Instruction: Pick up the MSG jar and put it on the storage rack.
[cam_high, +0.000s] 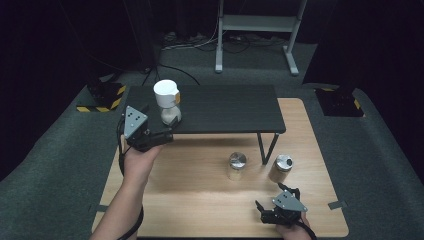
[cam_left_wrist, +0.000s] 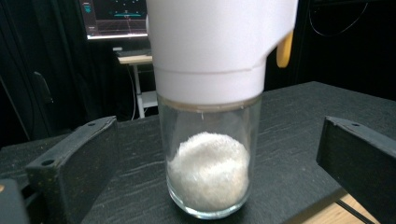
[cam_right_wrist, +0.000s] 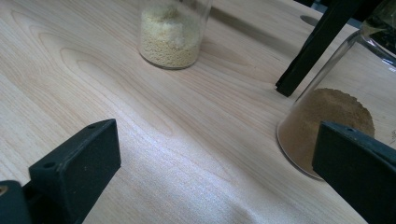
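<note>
Left gripper (cam_high: 167, 134) is spread wide around the white-capped jar (cam_high: 167, 102) on the black shelf (cam_high: 225, 107), not touching. Its own view shows white powder (cam_left_wrist: 208, 170) inside. Right gripper (cam_high: 262, 209) gapes empty, brown jar (cam_right_wrist: 327, 116) at 2 o'clock, yellow one (cam_right_wrist: 173, 32) at 12. No readable labels.

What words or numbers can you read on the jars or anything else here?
There is no text that can be read.
Jar with the white cap: no label or print on the glass or cap.
Jar of yellow grains and jar of brown powder: plain glass, no labels.
Screen behind the black shelf: bright lines and marks, too small and blurred to read.
Yellow and black striped block: stripes, no words.
</note>
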